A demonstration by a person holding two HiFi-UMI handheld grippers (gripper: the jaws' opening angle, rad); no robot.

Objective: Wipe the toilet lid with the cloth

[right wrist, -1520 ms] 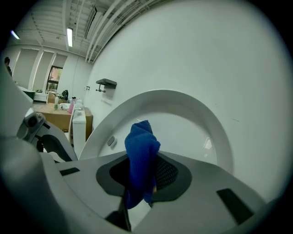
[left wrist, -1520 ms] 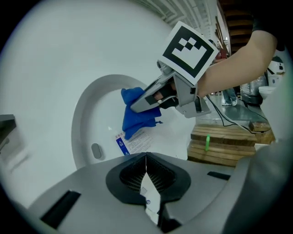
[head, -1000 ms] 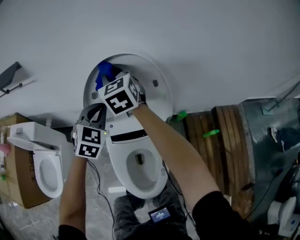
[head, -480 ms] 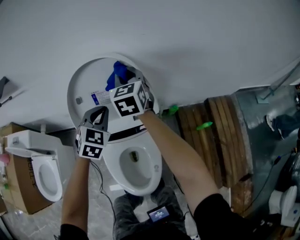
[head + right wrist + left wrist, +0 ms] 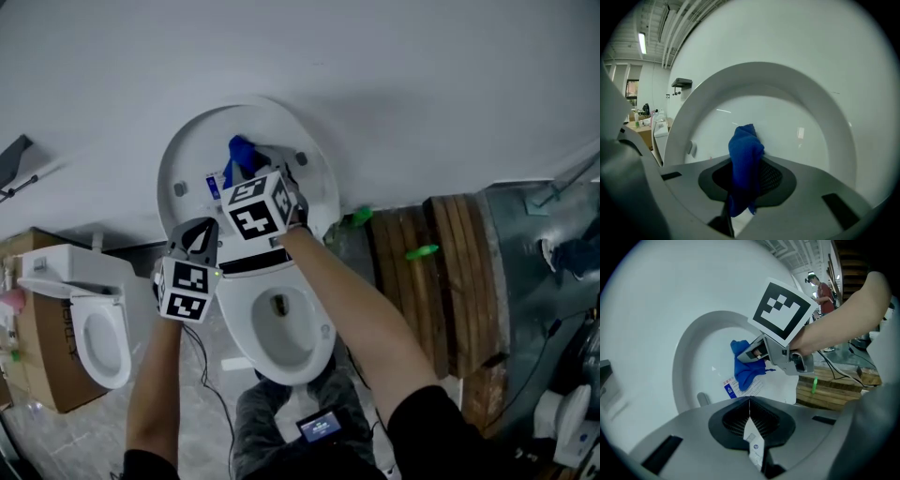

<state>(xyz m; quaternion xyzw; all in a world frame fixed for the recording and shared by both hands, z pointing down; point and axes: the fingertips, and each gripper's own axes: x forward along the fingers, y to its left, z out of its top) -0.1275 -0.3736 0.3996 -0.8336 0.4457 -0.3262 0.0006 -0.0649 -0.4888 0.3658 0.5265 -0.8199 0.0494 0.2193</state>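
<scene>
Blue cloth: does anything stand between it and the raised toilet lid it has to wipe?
Nothing visible does. The right gripper holds the blue cloth right at the inner face of the raised toilet lid. The label stuck on the lid lies just beside the cloth, and the shut left gripper sits lower left, apart.

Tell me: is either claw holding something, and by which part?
Right gripper pinches the bunched blue cloth, one end poking past its tips. Left gripper: shut, empty.
</scene>
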